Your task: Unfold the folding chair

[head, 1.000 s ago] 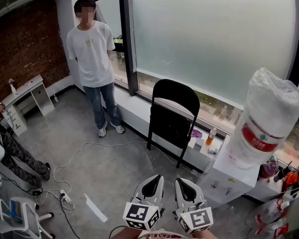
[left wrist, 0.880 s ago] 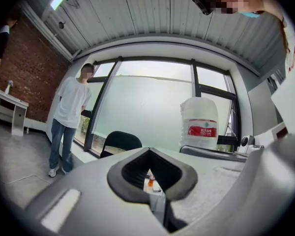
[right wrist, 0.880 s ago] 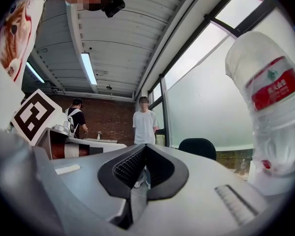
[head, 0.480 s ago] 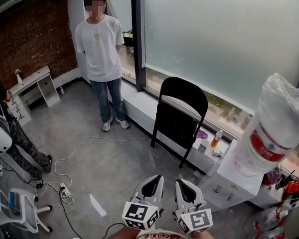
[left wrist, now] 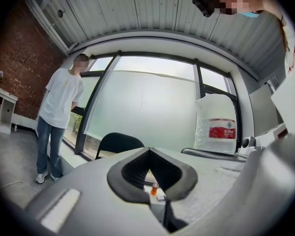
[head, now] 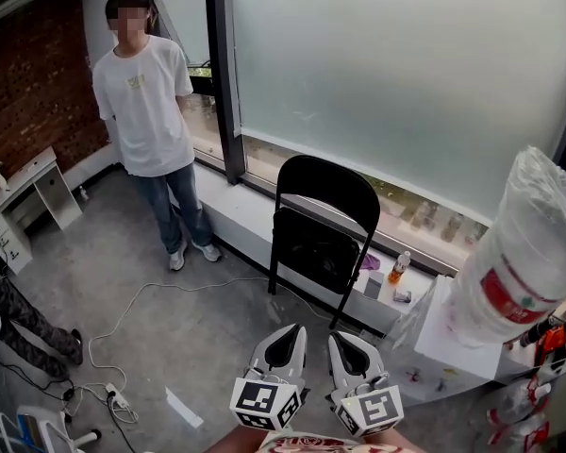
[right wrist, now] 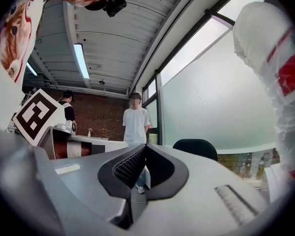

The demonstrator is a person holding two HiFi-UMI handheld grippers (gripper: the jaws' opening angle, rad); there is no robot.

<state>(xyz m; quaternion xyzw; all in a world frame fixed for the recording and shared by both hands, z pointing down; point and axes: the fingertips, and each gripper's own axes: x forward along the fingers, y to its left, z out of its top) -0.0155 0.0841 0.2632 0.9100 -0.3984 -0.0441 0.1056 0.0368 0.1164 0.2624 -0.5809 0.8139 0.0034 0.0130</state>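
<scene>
Our left gripper (head: 288, 336) and right gripper (head: 344, 341), side by side, face a black metal folding chair (head: 319, 217).
Both pairs of grey fingers are pressed together, tips meeting, gripping nothing. The chair stands folded flat, straight ahead of the fingertips and well apart from them, at the low white window ledge (head: 234, 208).

You've got two grippers up, left gripper (head: 285, 338) and right gripper (head: 349, 340). One folding chair (head: 323, 225). Two people: standing person (head: 143, 111), person at left edge (head: 24, 314). One water jug (head: 519, 253), one orange bottle (head: 397, 266).
</scene>
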